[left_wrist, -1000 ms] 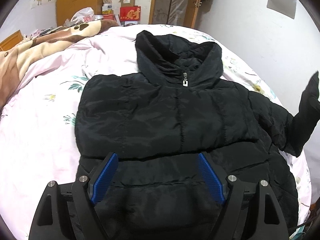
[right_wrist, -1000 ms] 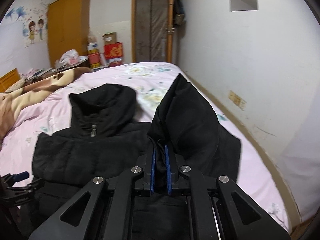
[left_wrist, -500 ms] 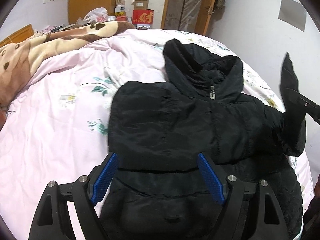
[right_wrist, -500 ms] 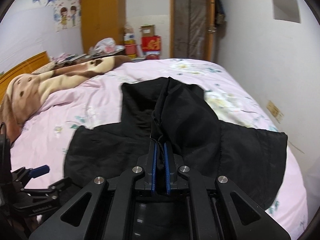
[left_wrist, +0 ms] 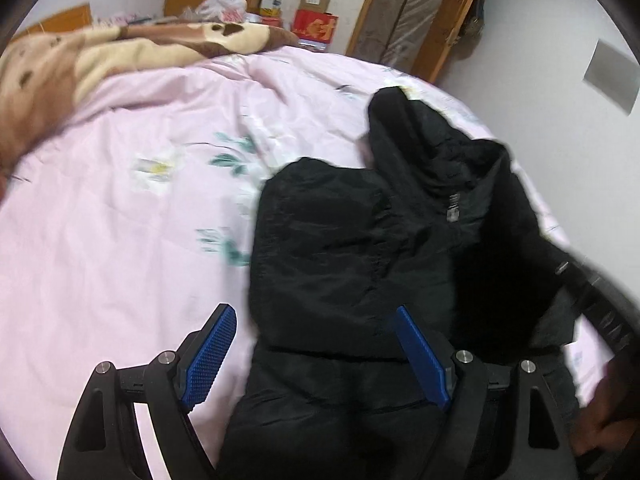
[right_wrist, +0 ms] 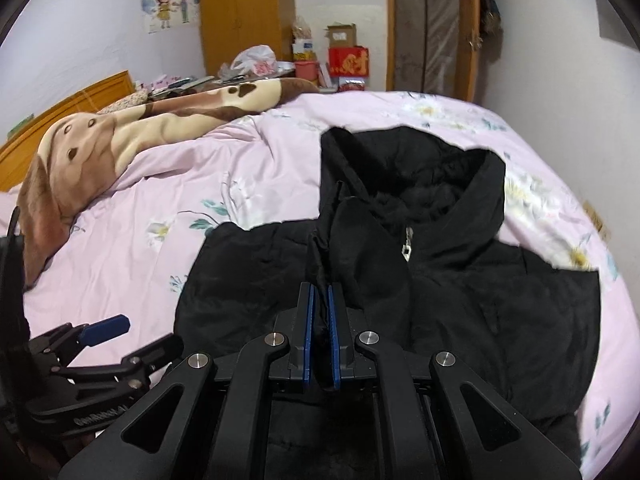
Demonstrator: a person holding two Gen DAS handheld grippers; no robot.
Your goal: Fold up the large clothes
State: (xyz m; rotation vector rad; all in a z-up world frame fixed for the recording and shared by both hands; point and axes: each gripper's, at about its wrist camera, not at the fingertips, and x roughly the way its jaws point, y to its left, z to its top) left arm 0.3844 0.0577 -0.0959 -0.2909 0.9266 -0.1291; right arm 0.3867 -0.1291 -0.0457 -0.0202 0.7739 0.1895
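A black hooded puffer jacket (left_wrist: 340,240) lies front up on the pink flowered bed cover (left_wrist: 120,240), zipped to the collar. My left gripper (left_wrist: 316,354) is open above the jacket's lower left edge. One blue pad is over the cover and the other over the jacket, and they grip nothing. My right gripper (right_wrist: 320,320) is shut on the jacket's sleeve (right_wrist: 352,240), which it holds across the jacket's chest (right_wrist: 480,300) near the zip pull. The left gripper (right_wrist: 136,340) shows at the lower left of the right wrist view.
A brown and beige blanket (right_wrist: 120,136) is bunched at the bed's far left by a wooden headboard (right_wrist: 60,116). Boxes and bags (right_wrist: 344,56) stand beyond the bed by a wardrobe (right_wrist: 244,12) and a door. A white wall (left_wrist: 560,60) runs close along the bed's right side.
The right gripper has carried the sleeve from the jacket's right side leftwards over its chest and lower. The left gripper has shifted left, from over the jacket's middle to its left edge.
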